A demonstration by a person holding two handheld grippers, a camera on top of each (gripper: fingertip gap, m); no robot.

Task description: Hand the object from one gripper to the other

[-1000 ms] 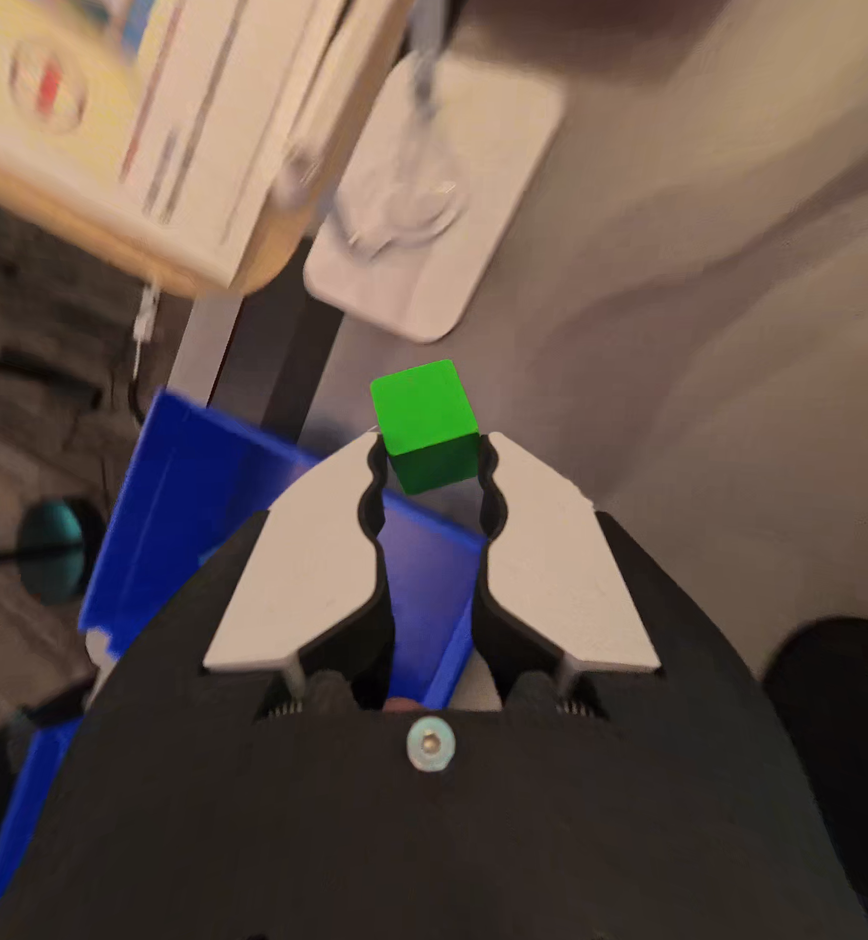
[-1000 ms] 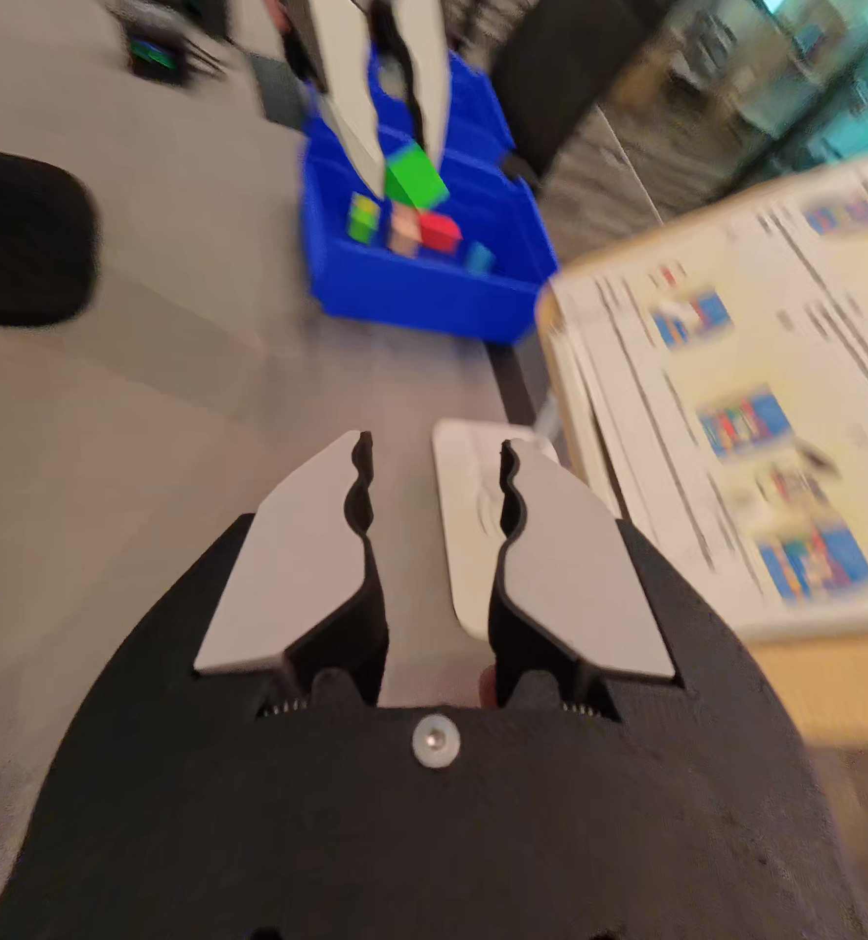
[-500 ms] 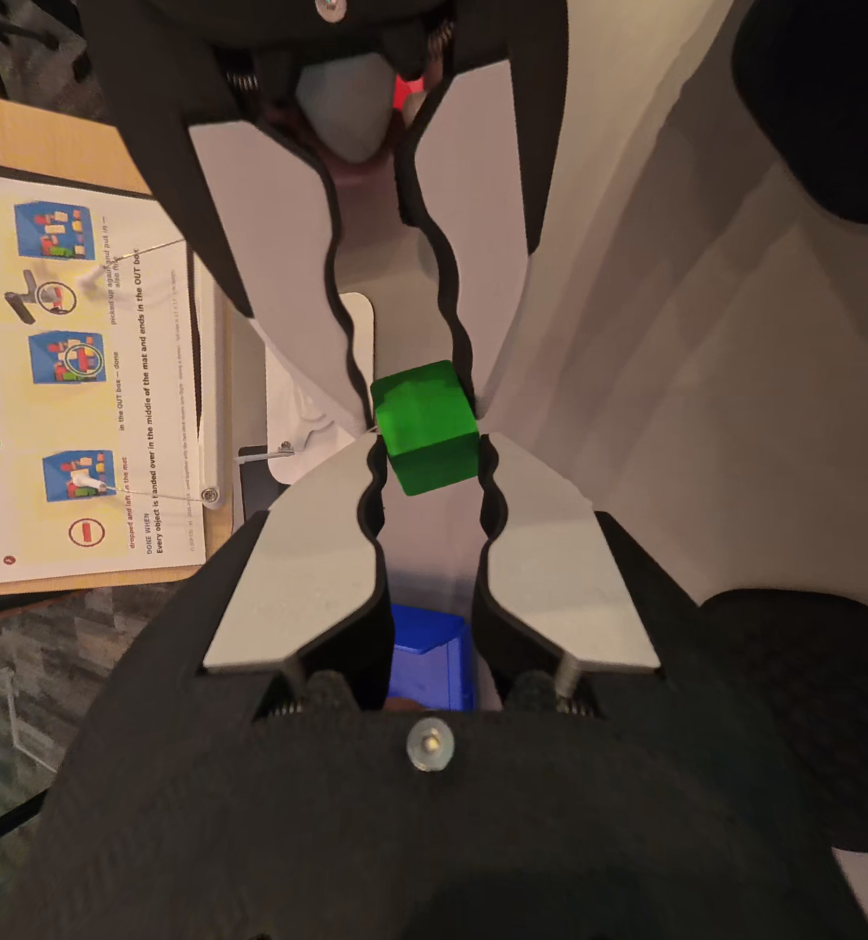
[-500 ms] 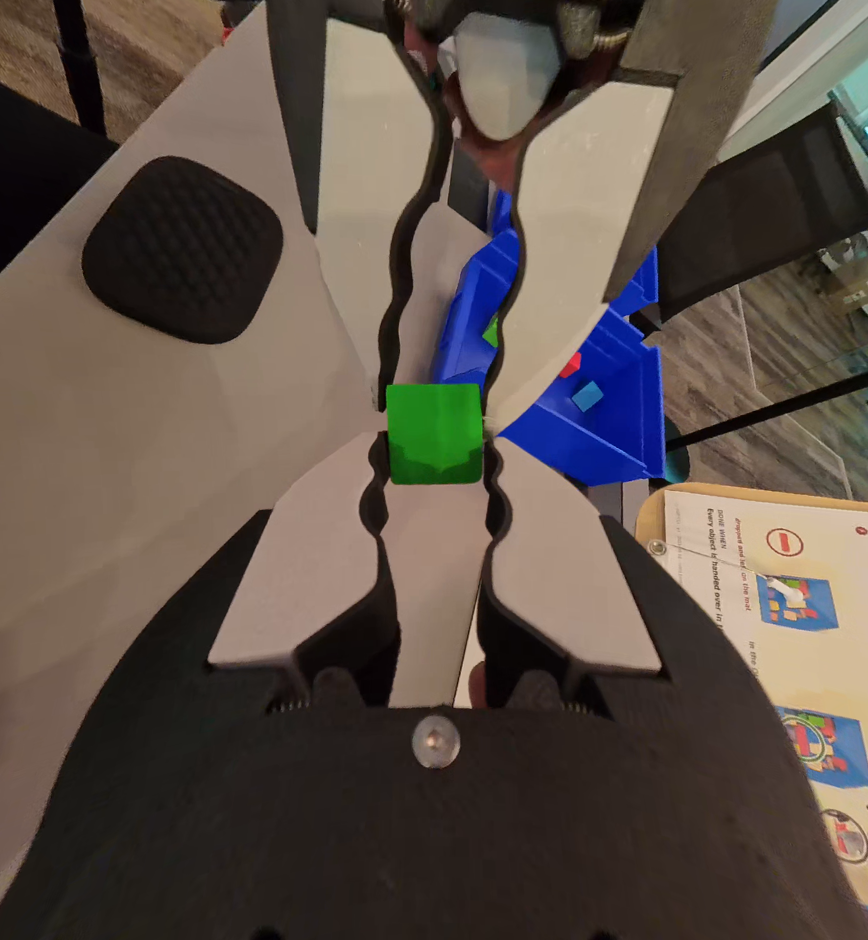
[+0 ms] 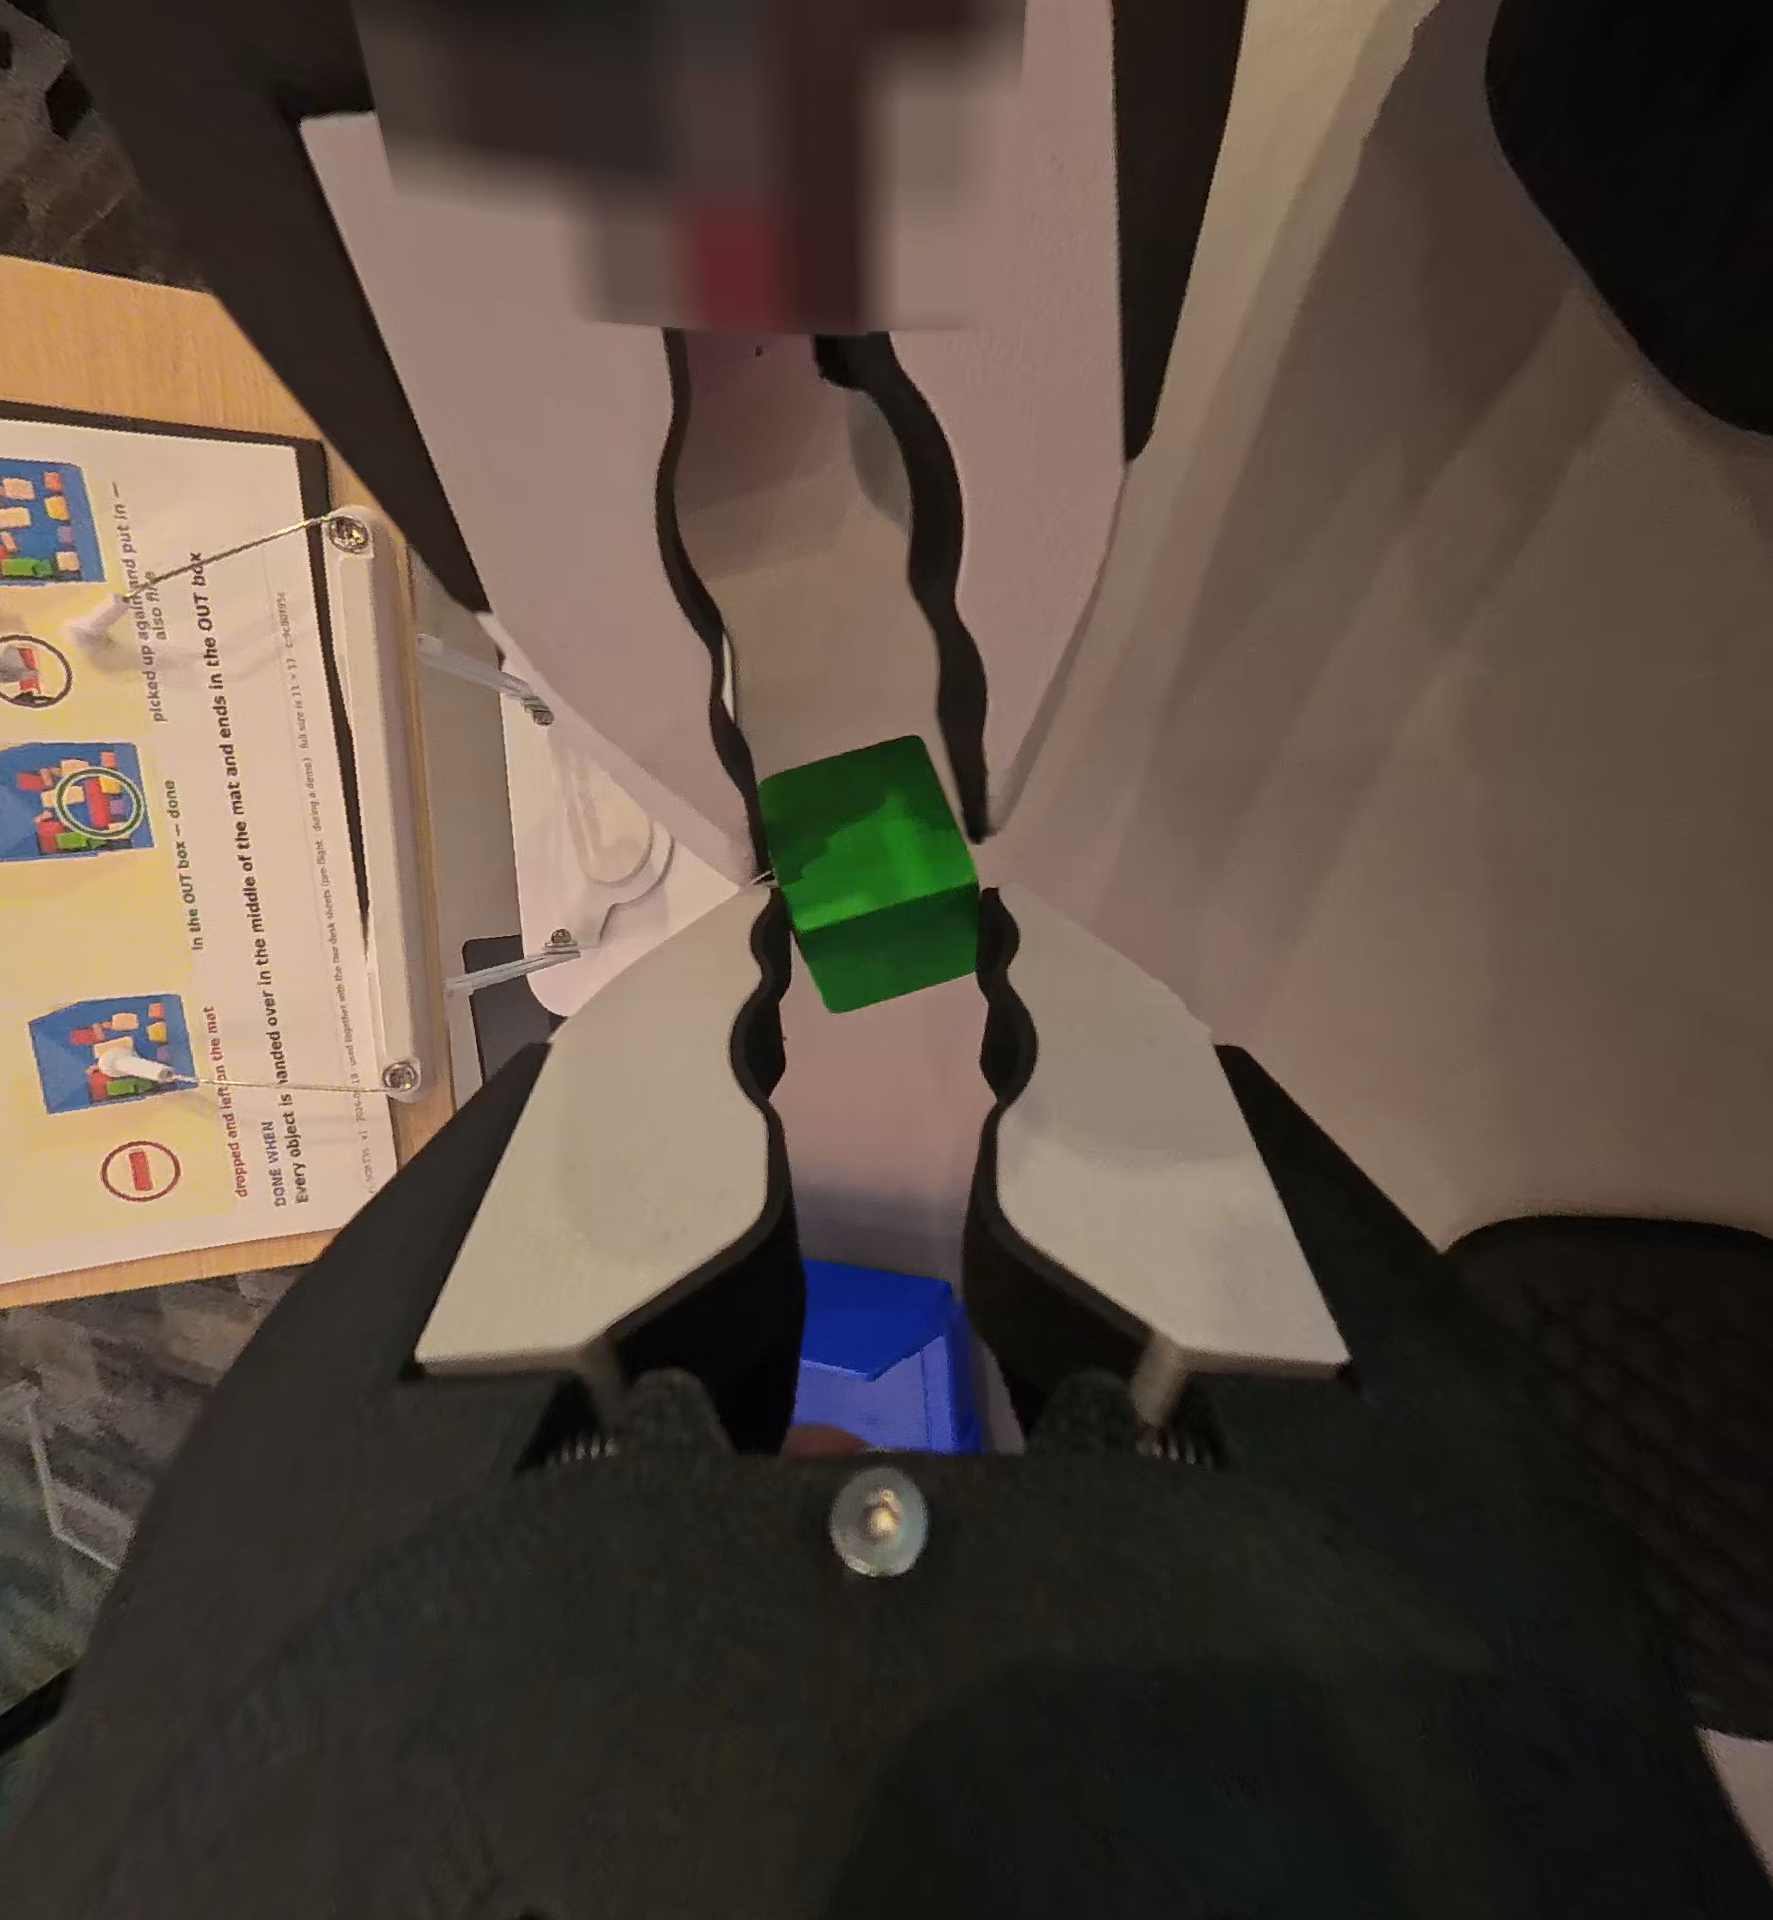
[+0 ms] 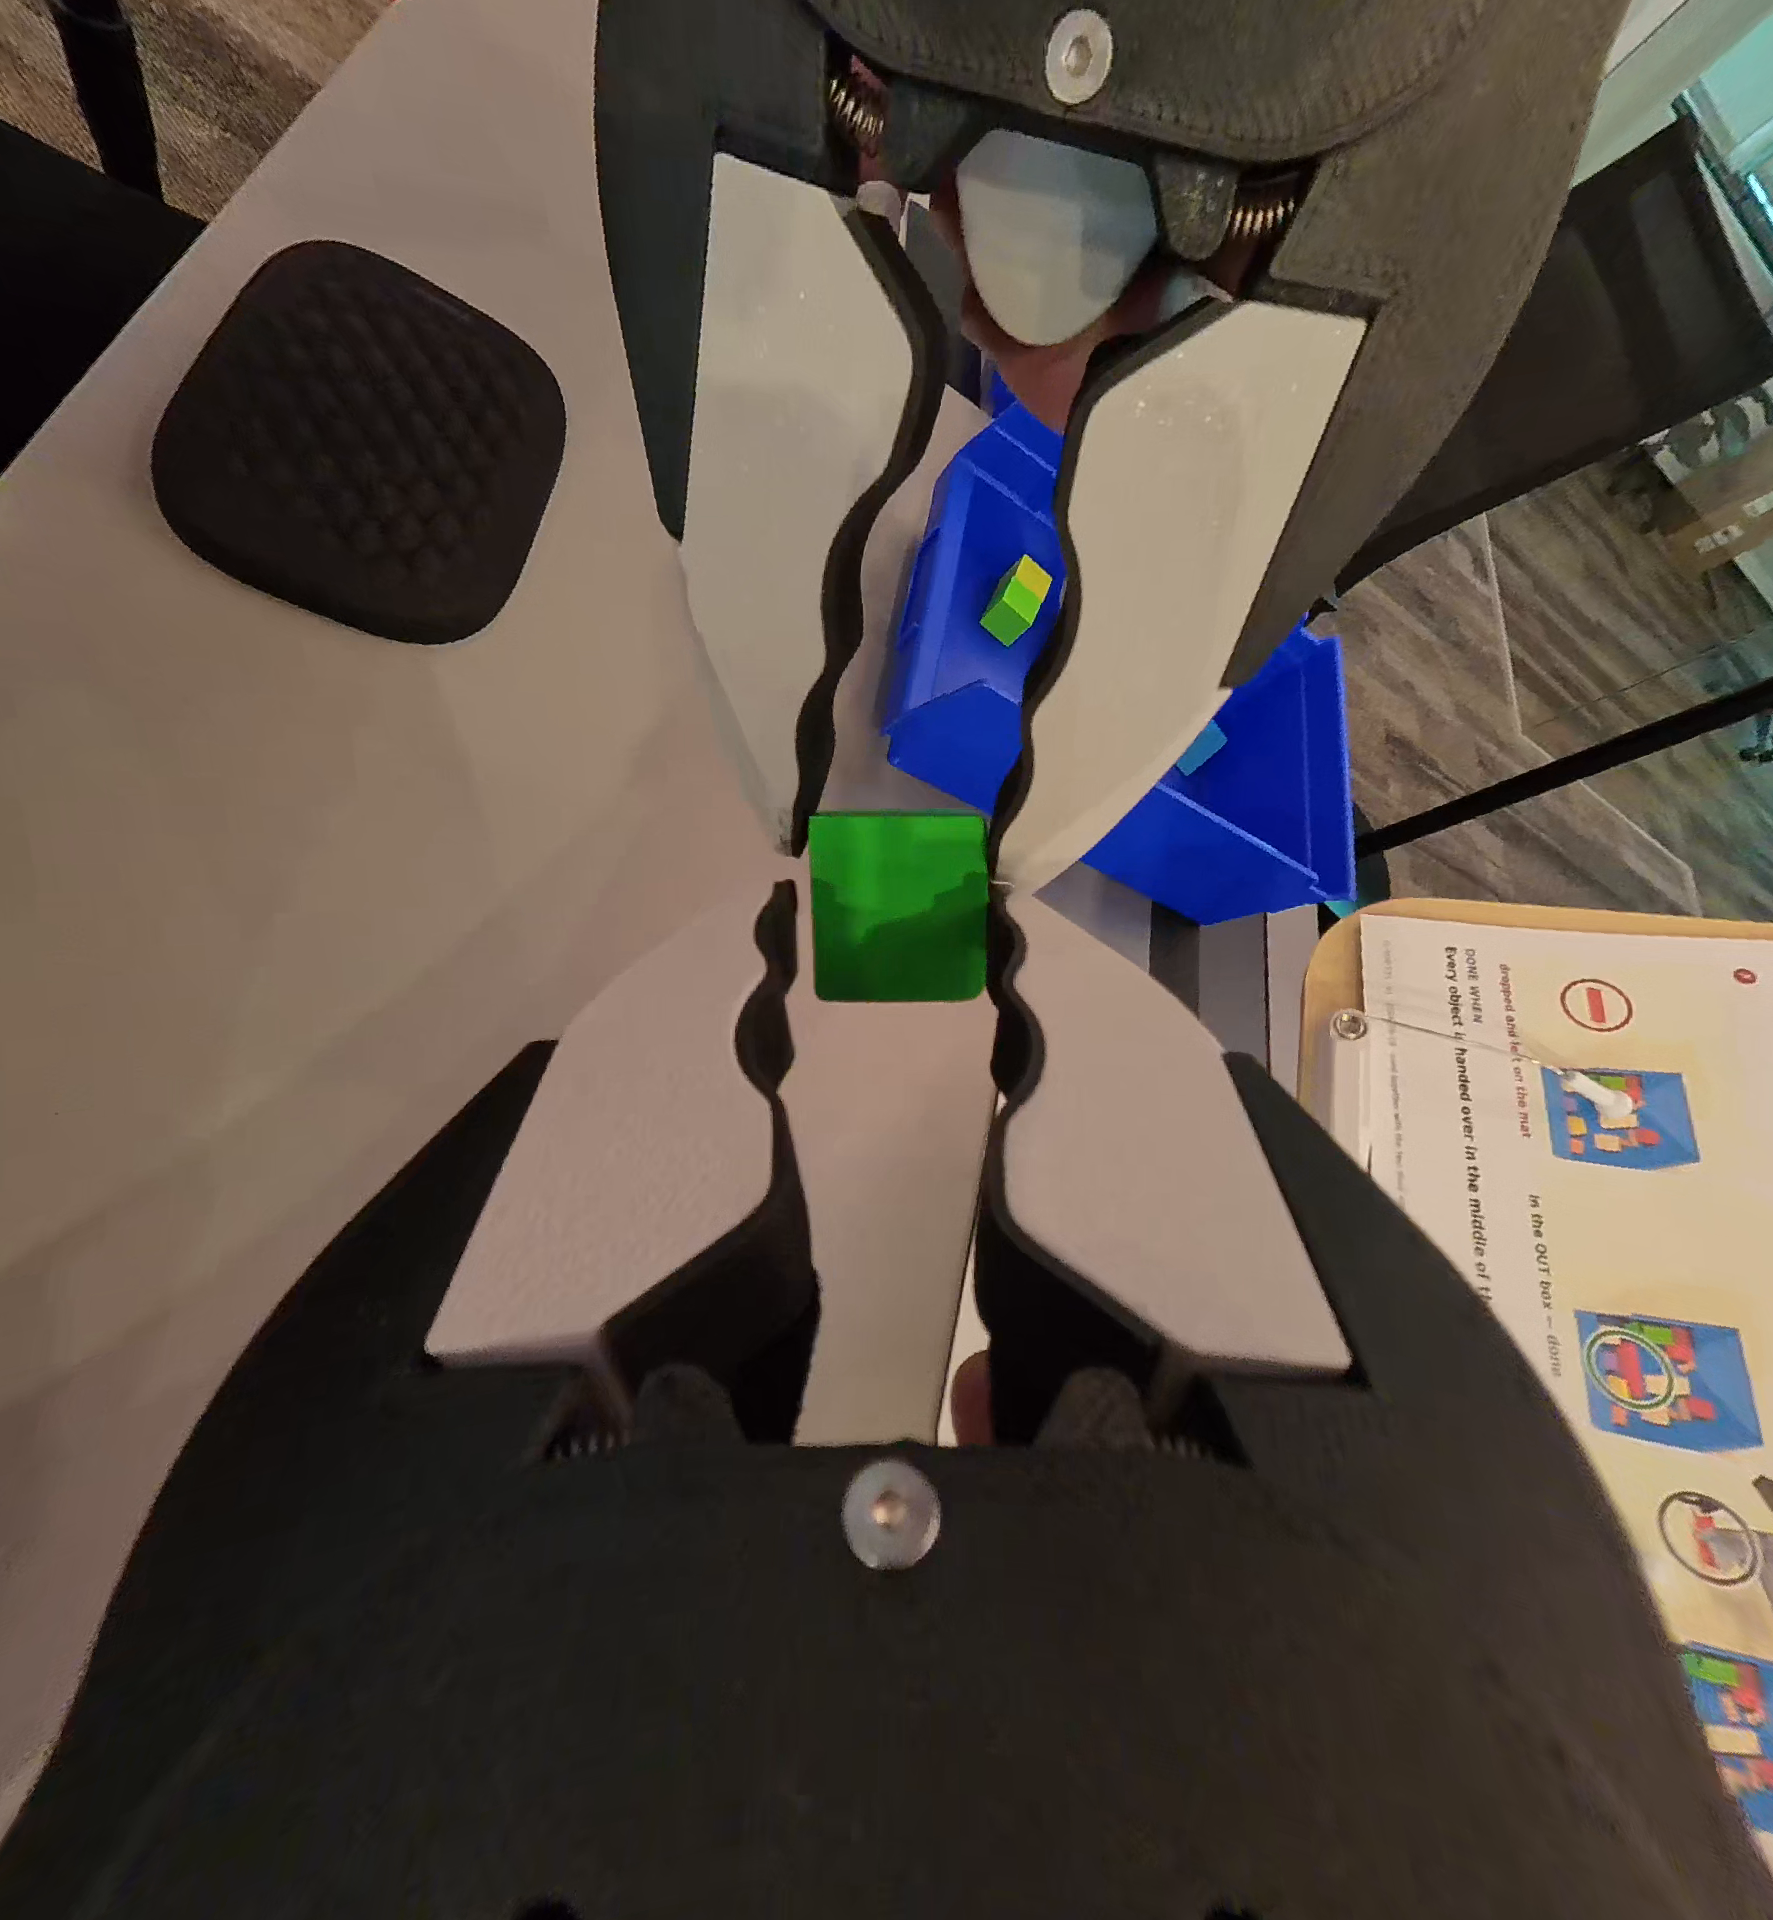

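From my left gripper (image 5: pixel 880 914), the nearest thing is its own pair of fingertips, clamped on the near part of the green cube (image 5: pixel 866 868); both pads press its side faces. The cube sits in mid-air over the pale table (image 5: pixel 1433 831), turned a little so one corner edge points toward me and slightly left. Its sides look about equal, so I can pick out no long axis.

From my right gripper (image 6: pixel 892 925), the same green cube (image 6: pixel 897 920) faces me square, one flat face toward the camera, its edges upright and level. My right fingertips close on its two sides, the right pad tight against it, the left pad touching near the tip. So both claws grip the one cube, tips nearly meeting tip to tip, the two tools pointing straight at each other.

Farther off in the right view, between the opposite fingers, stands a blue bin (image 6: pixel 1266 831) with a small yellow-green block (image 6: pixel 1015 613) inside. A black textured pad (image 6: pixel 357 442) lies on the table to the left, and a printed instruction sheet (image 6: pixel 1630 1226) on a wooden board to the right.
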